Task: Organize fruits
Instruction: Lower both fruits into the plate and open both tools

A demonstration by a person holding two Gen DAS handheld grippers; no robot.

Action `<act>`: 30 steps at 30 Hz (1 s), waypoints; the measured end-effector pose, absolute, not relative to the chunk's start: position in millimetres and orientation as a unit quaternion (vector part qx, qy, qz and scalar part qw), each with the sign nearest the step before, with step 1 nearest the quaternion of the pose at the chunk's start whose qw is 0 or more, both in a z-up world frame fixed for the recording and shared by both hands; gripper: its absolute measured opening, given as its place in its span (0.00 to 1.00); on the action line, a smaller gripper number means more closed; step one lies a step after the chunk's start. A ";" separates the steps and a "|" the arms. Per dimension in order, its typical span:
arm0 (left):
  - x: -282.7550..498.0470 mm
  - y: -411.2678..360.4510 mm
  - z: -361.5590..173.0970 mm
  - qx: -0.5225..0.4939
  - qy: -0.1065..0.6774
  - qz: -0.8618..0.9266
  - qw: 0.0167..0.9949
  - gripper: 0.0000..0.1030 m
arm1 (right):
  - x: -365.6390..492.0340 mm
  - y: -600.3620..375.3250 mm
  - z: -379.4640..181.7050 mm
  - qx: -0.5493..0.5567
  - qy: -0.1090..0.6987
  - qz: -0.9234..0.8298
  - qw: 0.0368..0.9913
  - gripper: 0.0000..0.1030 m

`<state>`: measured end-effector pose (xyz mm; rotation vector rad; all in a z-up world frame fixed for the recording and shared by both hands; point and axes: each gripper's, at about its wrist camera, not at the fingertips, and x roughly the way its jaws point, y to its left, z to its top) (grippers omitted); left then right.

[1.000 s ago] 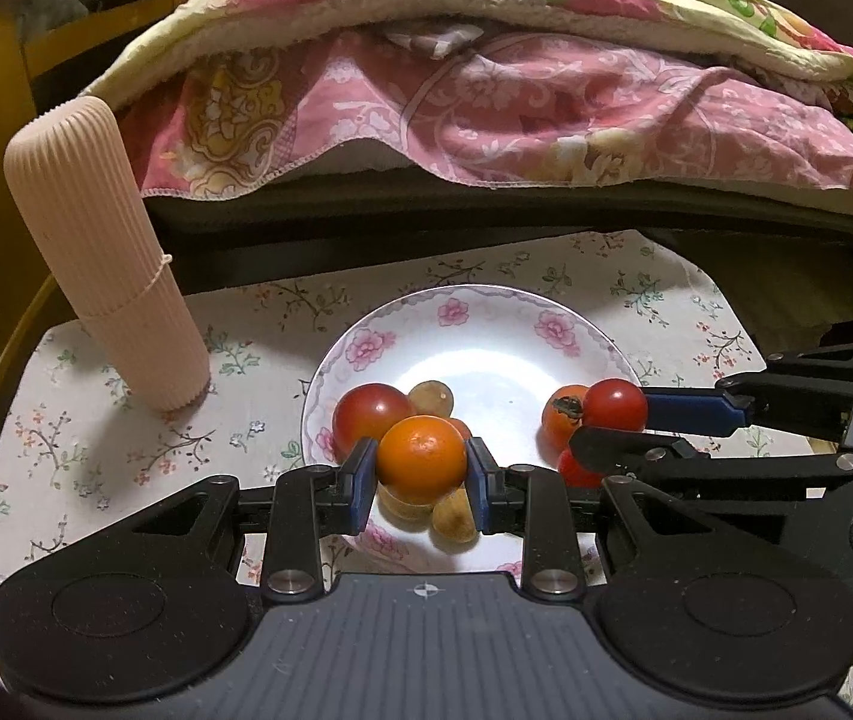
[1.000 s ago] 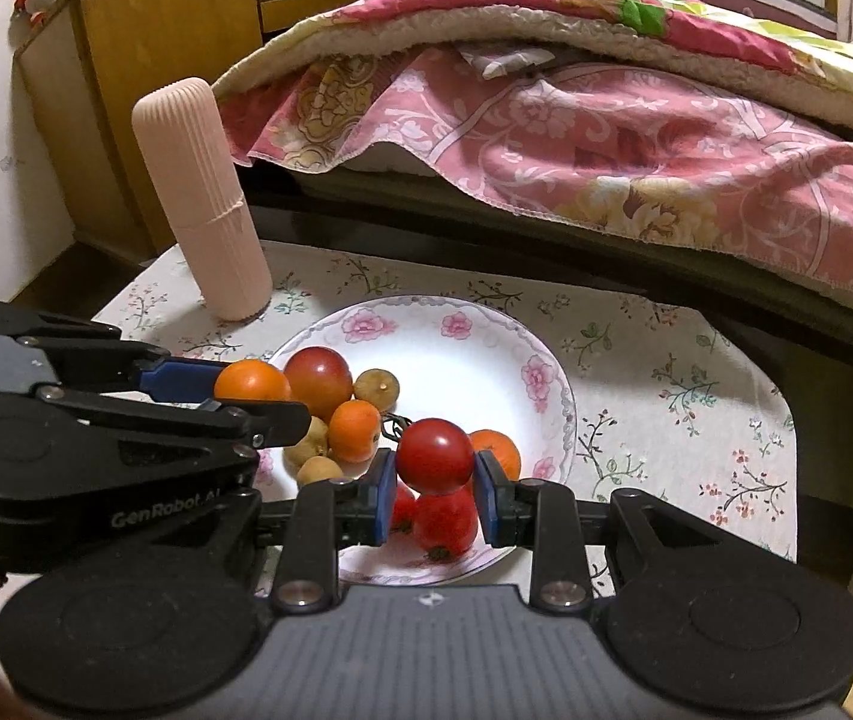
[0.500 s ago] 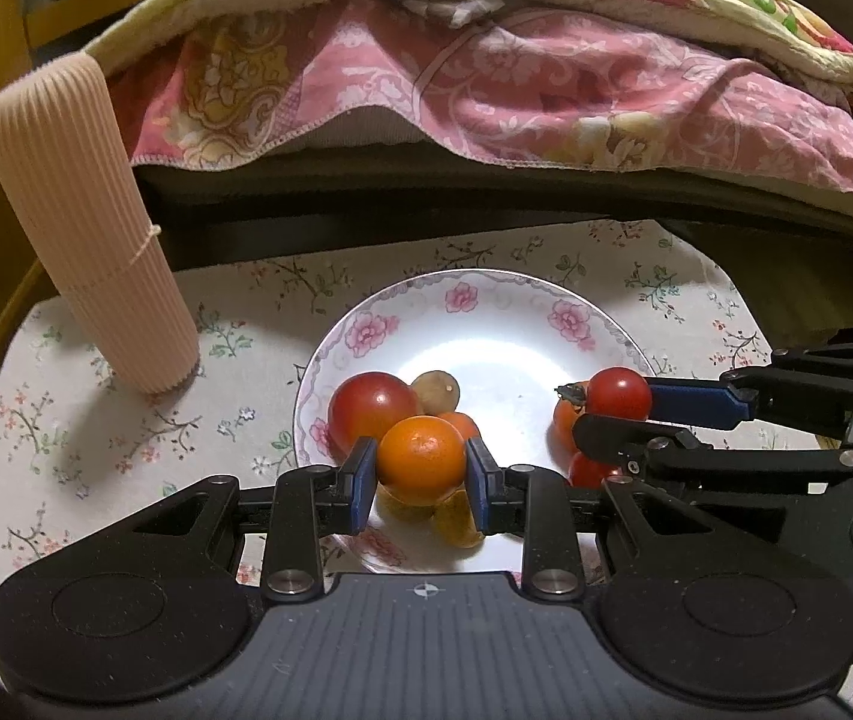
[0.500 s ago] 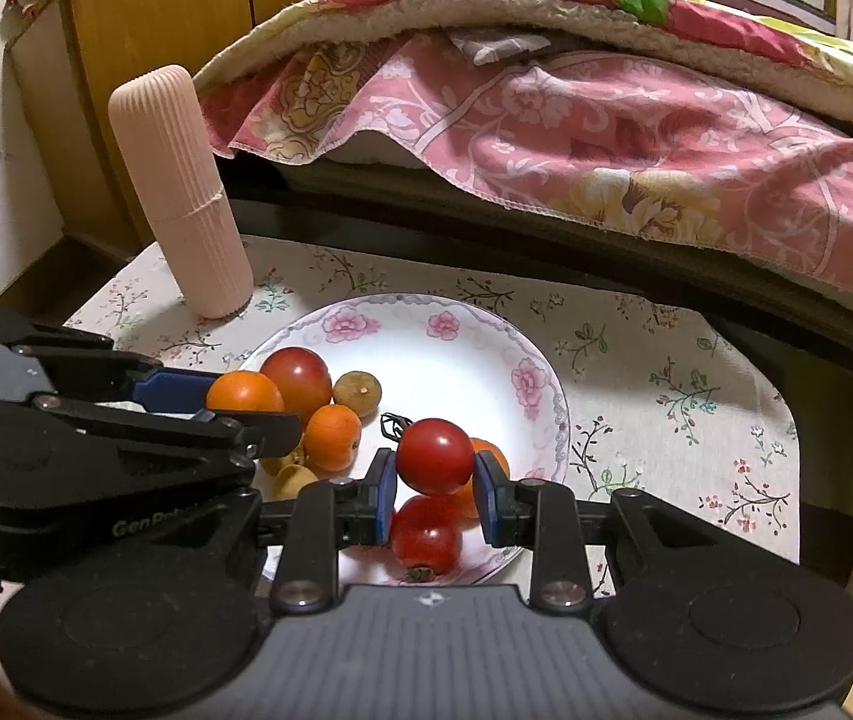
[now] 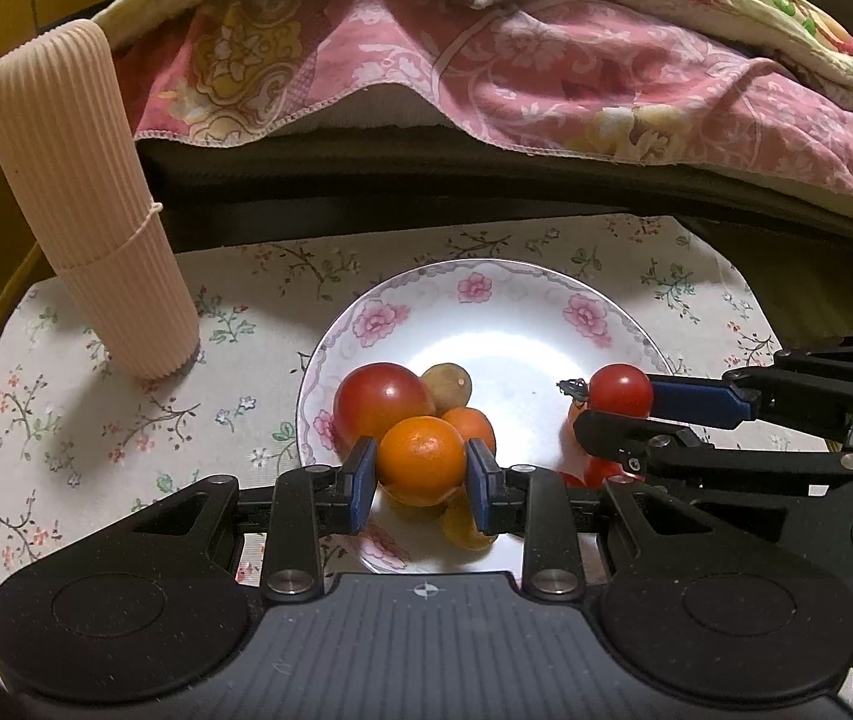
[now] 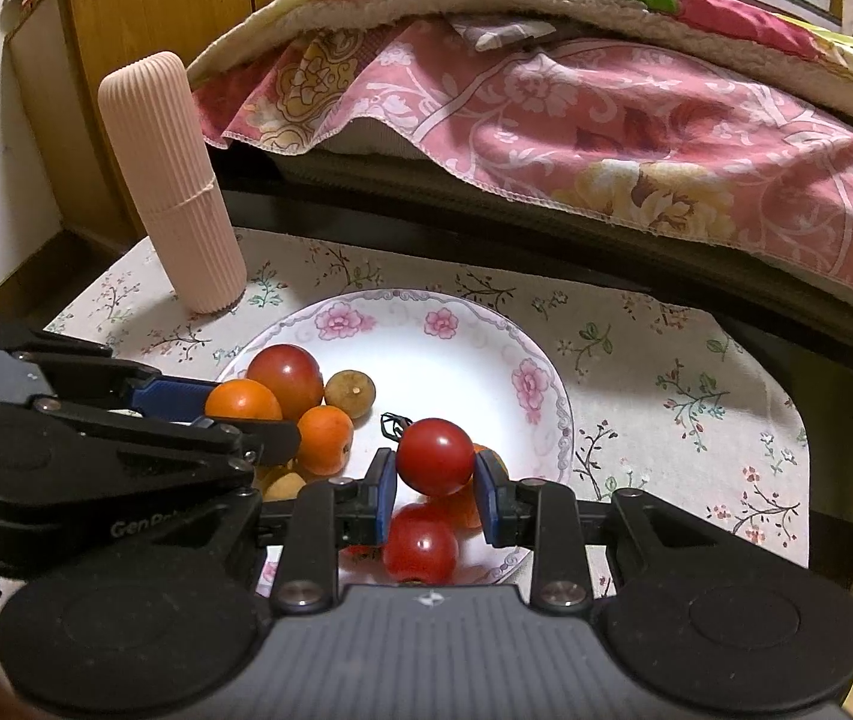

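Orange, lower centre of frame, is clamped between the left gripper pads, held above the near-left part of the plate. Cherry tomato is clamped in the right gripper, over the plate's near-right fruit. Each load sits directly ahead of its own gripper. Ribbed cylinder stands upper left.

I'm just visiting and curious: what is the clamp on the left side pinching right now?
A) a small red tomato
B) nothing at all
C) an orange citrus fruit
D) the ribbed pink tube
C. In the left wrist view the left gripper has its blue pads pressed against both sides of the orange citrus fruit, just above the flowered plate; the right gripper holds the small red tomato.
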<state>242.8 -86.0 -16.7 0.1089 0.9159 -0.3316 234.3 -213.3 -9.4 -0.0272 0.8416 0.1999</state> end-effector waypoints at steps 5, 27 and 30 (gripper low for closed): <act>243.6 -85.3 -16.8 0.050 0.441 -0.158 0.882 0.38 | 235.5 -213.6 -9.9 -0.011 0.406 0.098 0.908 0.31; 244.2 -77.9 -5.3 0.040 0.420 -0.149 0.894 0.65 | 233.9 -224.5 -2.2 0.022 0.392 0.084 0.916 0.33; 242.3 -79.4 -2.6 0.045 0.414 -0.147 0.897 0.68 | 235.2 -229.8 -0.5 0.042 0.392 0.083 0.915 0.34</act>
